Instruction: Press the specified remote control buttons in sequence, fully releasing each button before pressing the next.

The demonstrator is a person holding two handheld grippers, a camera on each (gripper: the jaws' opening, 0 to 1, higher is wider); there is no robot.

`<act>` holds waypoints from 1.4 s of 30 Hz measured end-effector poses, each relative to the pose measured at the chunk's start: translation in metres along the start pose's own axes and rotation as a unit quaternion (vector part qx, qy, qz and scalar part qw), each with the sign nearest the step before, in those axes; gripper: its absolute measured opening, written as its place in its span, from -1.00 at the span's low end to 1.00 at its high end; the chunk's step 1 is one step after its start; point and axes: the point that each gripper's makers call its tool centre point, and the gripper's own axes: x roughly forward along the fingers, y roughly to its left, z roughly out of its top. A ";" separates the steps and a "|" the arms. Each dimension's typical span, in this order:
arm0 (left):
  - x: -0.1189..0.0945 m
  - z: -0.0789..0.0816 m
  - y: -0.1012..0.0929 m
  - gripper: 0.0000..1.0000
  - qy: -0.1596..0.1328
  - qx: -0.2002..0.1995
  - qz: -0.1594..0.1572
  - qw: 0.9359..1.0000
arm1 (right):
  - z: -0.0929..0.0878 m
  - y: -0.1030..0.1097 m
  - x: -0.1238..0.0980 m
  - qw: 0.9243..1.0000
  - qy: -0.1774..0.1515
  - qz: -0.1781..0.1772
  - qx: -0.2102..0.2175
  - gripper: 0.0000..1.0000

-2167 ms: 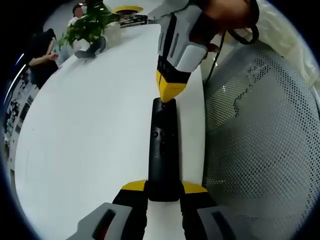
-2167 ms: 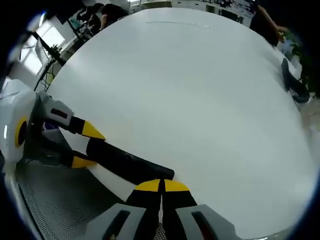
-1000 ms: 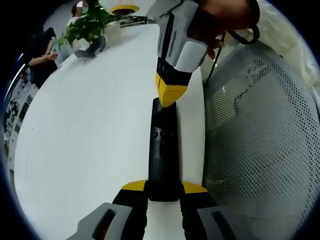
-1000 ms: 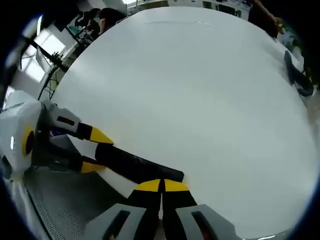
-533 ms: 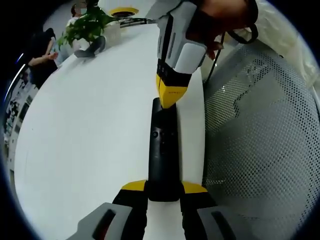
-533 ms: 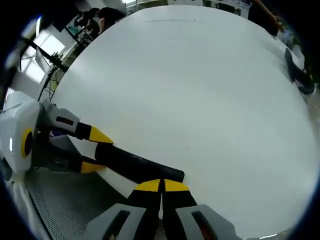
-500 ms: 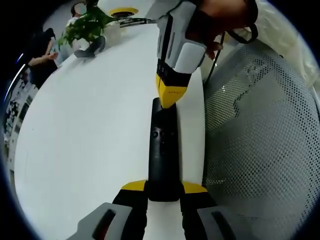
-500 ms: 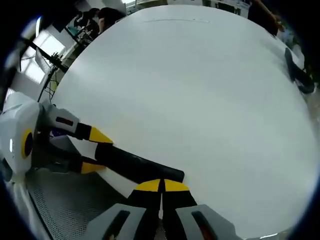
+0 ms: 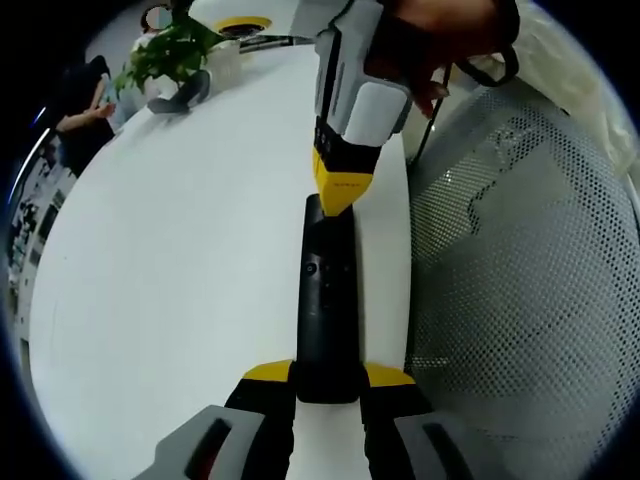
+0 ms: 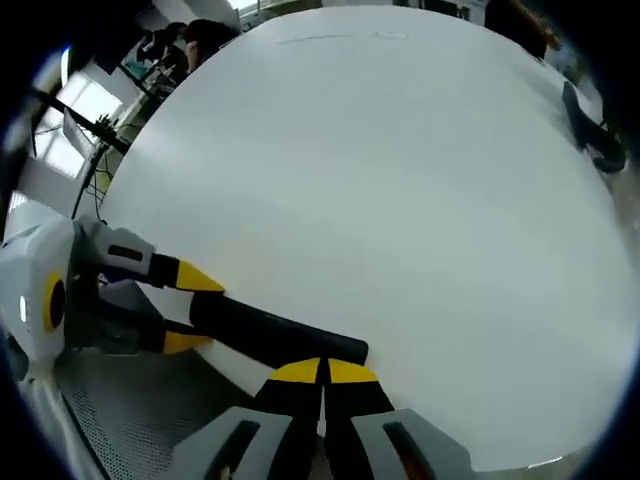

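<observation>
The left gripper is clamped on the near end of the black remote control, its yellow-tipped jaws pressed against either side at the bottom centre of the left gripper view. The remote's long axis runs straight up the frame from there, lying along the right edge of the white surface, with a small round button visible partway up its face. The right gripper comes down from the upper centre of that view, its jaws together in a single yellow point set on the far end of the remote; whether it is actually bearing down on a button there is too small to tell. In the right gripper view the same closed tip sits at the bottom centre on the remote's end, and the body slants away to the lower left toward the left gripper. So the pressing gripper is at the far end, the holding one at the near end. A perforated mesh chair fills the right side; a potted plant stands at the upper left.
</observation>
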 end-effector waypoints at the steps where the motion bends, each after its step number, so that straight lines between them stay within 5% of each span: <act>1: 0.000 0.000 0.000 -0.52 0.000 -0.001 0.000 1.000 | 0.000 0.000 0.000 1.000 -0.002 -0.001 -0.001 -1.00; 31: 0.000 0.000 0.000 -0.52 0.003 0.001 0.002 1.000 | 0.001 -0.001 0.000 1.000 -0.004 -0.020 -0.020 -1.00; 42: 0.000 0.000 0.000 -0.52 0.002 0.001 0.002 1.000 | 0.010 0.008 -0.002 1.000 -0.017 0.003 -0.005 -1.00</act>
